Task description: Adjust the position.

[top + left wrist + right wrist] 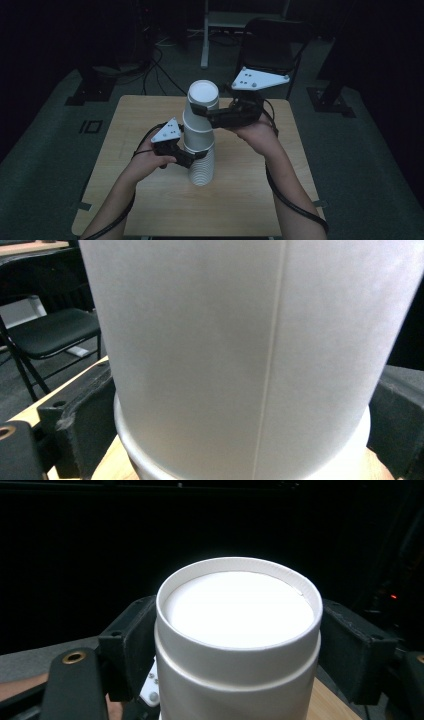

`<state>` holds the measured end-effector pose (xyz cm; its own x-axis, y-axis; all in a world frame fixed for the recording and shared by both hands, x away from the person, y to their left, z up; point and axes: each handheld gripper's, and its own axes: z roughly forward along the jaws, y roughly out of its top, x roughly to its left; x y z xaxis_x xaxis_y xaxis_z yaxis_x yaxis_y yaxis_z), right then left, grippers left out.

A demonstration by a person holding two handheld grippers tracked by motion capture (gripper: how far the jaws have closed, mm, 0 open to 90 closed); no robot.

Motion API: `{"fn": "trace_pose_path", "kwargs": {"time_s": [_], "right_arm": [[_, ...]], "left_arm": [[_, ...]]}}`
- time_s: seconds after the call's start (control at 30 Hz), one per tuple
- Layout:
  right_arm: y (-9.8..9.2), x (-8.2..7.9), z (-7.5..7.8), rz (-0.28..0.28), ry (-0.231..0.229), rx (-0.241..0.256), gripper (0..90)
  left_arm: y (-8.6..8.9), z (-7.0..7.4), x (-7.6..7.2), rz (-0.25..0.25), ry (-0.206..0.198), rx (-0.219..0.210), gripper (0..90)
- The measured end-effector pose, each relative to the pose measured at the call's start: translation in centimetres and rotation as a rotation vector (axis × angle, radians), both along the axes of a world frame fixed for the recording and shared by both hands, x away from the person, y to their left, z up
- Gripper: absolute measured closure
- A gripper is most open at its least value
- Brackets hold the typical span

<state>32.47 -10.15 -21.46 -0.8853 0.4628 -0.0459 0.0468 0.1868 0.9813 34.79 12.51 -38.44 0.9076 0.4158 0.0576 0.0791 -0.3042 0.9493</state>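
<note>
A stack of white paper cups (201, 170) stands upside down in the middle of the wooden table (150, 200). My left gripper (194, 157) is shut on the stack low down, its jaws pressing both sides of the white cup wall (225, 350). The left gripper (240, 432) has wood showing beneath it. My right gripper (201, 111) comes in from the right and is shut on the top cup (203, 96). In the right gripper view that top cup (239, 605) shows its recessed base facing up, with the right gripper (240, 655) clamped around it just below the rim.
A black folding chair (270, 47) stands behind the table's far edge, beside a white desk leg (205, 35). Cables (160, 65) lie on the dark floor at the back left. Bare tabletop lies on both sides of the stack.
</note>
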Motion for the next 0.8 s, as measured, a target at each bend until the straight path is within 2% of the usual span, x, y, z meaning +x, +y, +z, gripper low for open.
{"fn": "trace_pose_path", "kwargs": {"time_s": [0.1, 0.23, 0.4, 0.6, 0.8], "right_arm": [[-0.5, 0.0, 0.2, -0.021, 0.002, 0.008, 22.7], [-2.3, -0.3, 0.5, -0.055, -0.003, 0.020, 22.7], [-4.4, -0.8, 0.4, -0.084, -0.013, 0.024, 22.7], [-6.4, -1.3, -1.1, -0.119, 0.003, 0.020, 22.7], [-7.8, -1.6, -3.3, -0.138, 0.030, 0.011, 22.7]], "left_arm": [[0.0, 0.0, 0.0, -0.002, 0.003, 0.001, 3.5], [0.0, 0.1, 0.0, 0.000, 0.004, 0.007, 3.4], [0.1, 0.1, -0.1, 0.002, -0.015, 0.014, 2.9], [0.3, 0.8, -0.5, 0.016, -0.030, -0.012, 2.2], [1.0, 1.0, -1.1, 0.022, -0.038, -0.009, 2.1]]}}
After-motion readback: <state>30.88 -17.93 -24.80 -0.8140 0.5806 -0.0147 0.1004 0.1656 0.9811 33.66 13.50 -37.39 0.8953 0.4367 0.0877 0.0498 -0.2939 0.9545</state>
